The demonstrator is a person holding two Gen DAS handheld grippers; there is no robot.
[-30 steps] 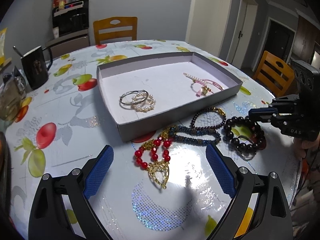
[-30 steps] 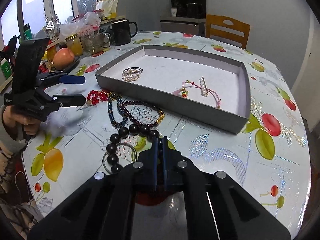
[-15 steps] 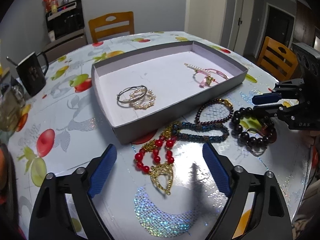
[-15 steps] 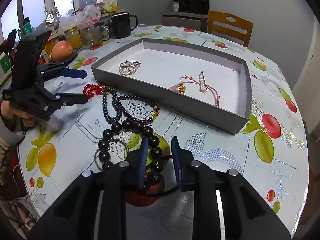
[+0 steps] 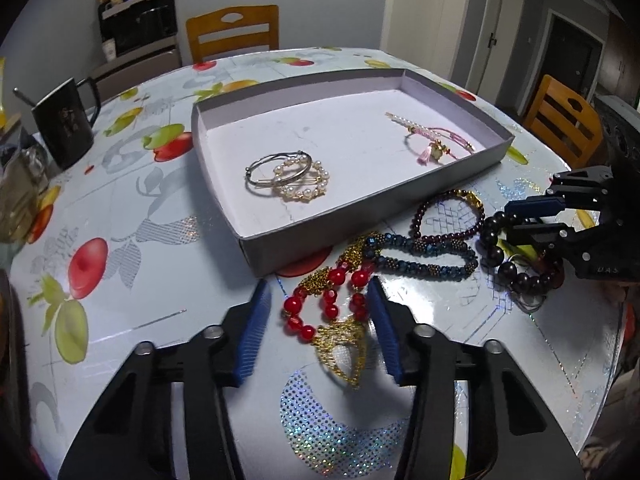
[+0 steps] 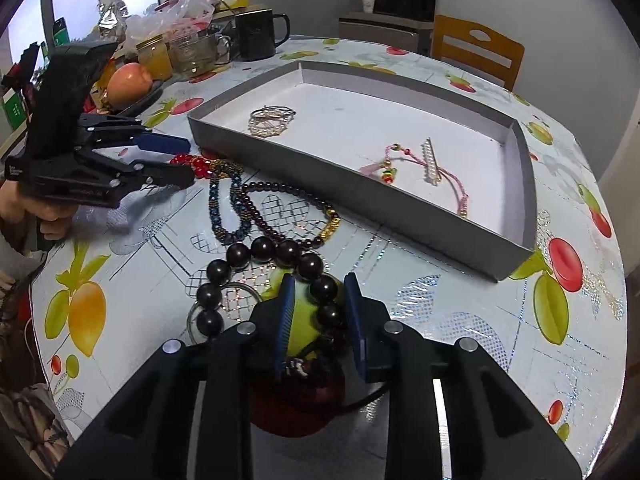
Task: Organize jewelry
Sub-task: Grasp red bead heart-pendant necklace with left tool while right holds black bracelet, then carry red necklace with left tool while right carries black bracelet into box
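A red-bead necklace with a gold heart (image 5: 332, 312) lies on the fruit-print table between the jaws of my left gripper (image 5: 320, 314), which are closing. A gap still shows beside each blue pad (image 5: 256, 320). My right gripper (image 6: 320, 304) straddles the large black-bead bracelet (image 6: 260, 250). Its jaws are closing, and the pads stand just clear of the bead between them. A blue bead bracelet (image 5: 424, 256) and a purple one (image 5: 444, 216) lie between the two grippers. The grey tray (image 5: 360, 208) holds a silver bangle with a pearl bracelet (image 5: 296, 180) and a pink cord bracelet (image 5: 436, 144).
A black mug (image 5: 64, 128) stands left of the tray. Jars, bags and an orange fruit (image 6: 128, 82) crowd the table's window side. Wooden chairs (image 5: 234, 32) stand around the table. A thin metal ring (image 6: 224, 304) lies under the black beads.
My left jaws have narrowed from wide apart to close around the red necklace. My right jaws went from shut to parted and now sit either side of the black beads.
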